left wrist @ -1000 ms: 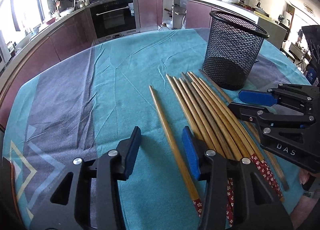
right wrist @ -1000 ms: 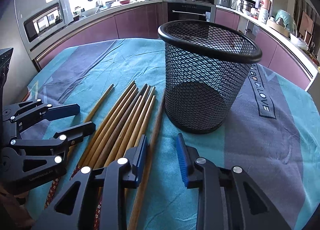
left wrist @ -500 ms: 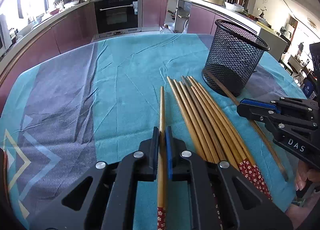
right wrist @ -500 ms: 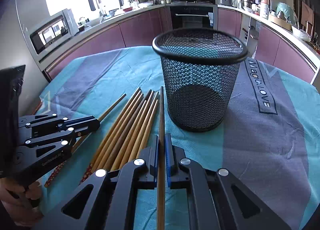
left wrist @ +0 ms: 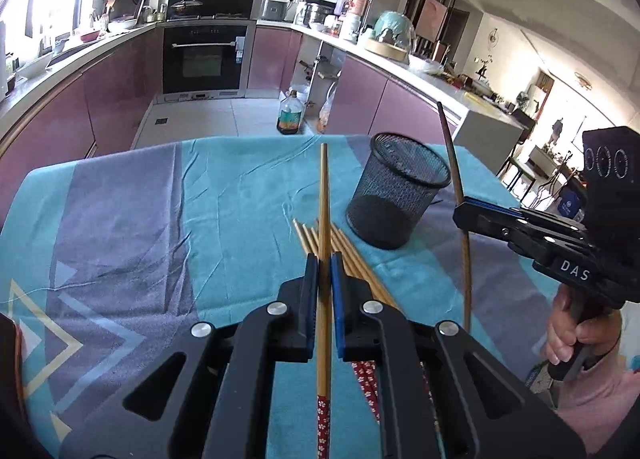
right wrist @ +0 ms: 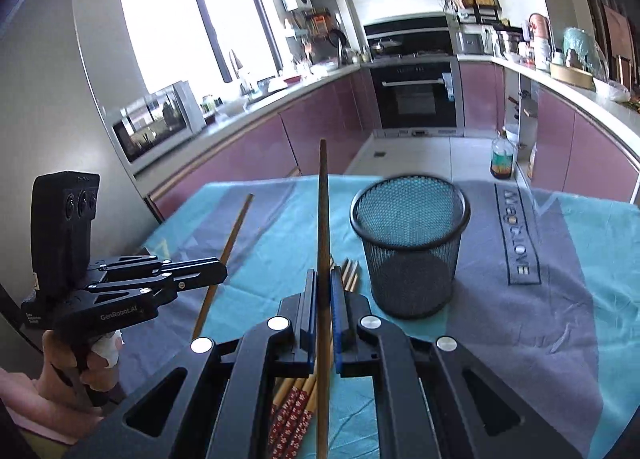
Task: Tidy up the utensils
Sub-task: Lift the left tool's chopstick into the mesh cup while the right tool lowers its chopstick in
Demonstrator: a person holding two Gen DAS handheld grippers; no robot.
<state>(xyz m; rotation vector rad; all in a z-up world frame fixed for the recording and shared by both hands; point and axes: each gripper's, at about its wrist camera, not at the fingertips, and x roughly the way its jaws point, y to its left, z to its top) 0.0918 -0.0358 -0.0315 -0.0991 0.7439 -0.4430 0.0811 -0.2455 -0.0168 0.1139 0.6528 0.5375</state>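
Since a second ago both grippers have clamped shut and come up off the tabletop, each carrying one chopstick. The left gripper (left wrist: 325, 259) has its fingers pressed flat against a pale bamboo chopstick with a red flowered end (left wrist: 324, 243), pinching it toward that patterned handle end so the long plain shaft juts forward and up. The right gripper (right wrist: 321, 279) grips a darker brown wooden chopstick (right wrist: 322, 219) the same way, fingers closed tight on it, its tip rising above the far edge of the cloth. In the left wrist view that dark stick stands nearly upright just beside the black wire-mesh cylindrical holder (left wrist: 396, 201), not yet over its rim.

The rest of the loose bundle of bamboo chopsticks (left wrist: 352, 255) lies on the teal and grey tablecloth (left wrist: 240, 195), fanned out side by side, their tips near the base of the holder. The holder itself stands upright and looks empty.

These sticks are light, stiff and smooth, so they will likely pivot or slide in a two-finger pinch if held far from the middle. A hold closer to mid-length would steady them; the present hold near the handle leaves a long lever that may swing as the wrist turns. The mesh holder is light too and could tip if a stick strikes its rim. Lowering each stick tip-first, well inside the opening, seems the safer course.
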